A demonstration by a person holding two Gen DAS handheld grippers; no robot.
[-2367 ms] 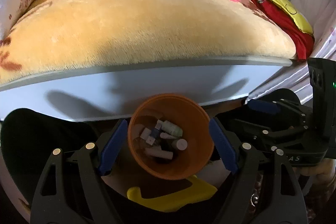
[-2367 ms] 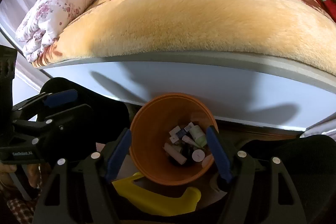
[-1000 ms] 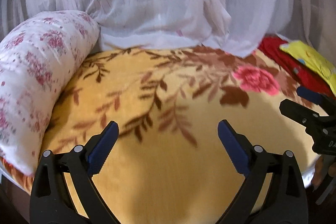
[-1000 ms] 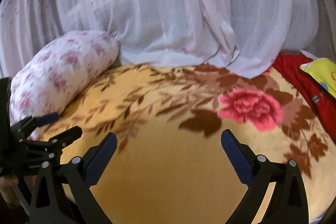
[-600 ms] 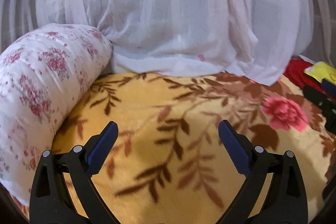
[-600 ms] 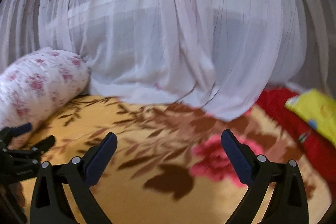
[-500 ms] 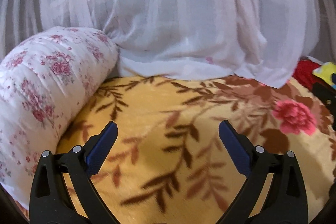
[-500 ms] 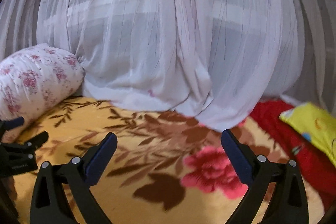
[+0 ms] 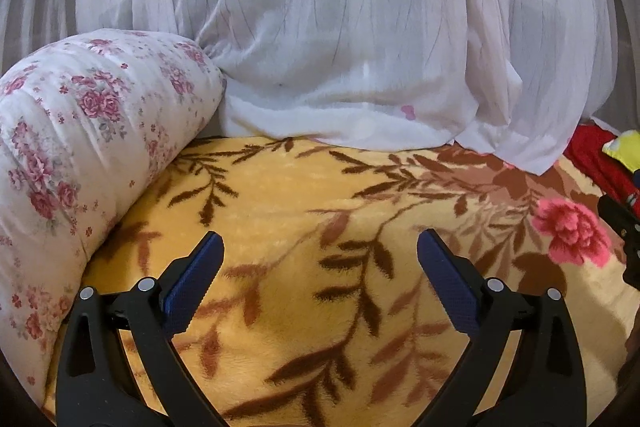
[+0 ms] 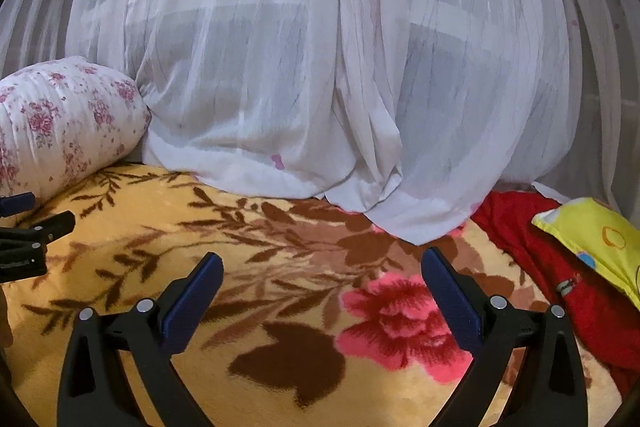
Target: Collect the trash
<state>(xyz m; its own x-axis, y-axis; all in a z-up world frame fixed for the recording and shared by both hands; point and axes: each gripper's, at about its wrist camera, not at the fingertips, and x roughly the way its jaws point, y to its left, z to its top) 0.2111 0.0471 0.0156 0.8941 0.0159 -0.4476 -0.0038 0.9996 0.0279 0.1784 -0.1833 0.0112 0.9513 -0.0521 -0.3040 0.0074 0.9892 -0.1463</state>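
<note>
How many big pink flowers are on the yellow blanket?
1. The big pink flower sits on the right part of the yellow blanket, just left of the right tool's right-hand finger. More may hide under the white curtain.

my left gripper (image 9: 320,247) is matte black plastic, two curved arms that widen toward me, each with a long teardrop slot cut through it. two round silver screw heads sit on each arm near the top. each finger ends in a flat dark blue pad (image 9: 192,285) with a fine knurled, dotted grain and a slanted tip. my right gripper (image 10: 322,261) is built the same: black arms, paired silver screws, blue textured pads (image 10: 450,303). from the right camera, the left tool's side shows at the frame edge as black bars with a blue tip, small screws and faint white lettering i can't read.
</note>
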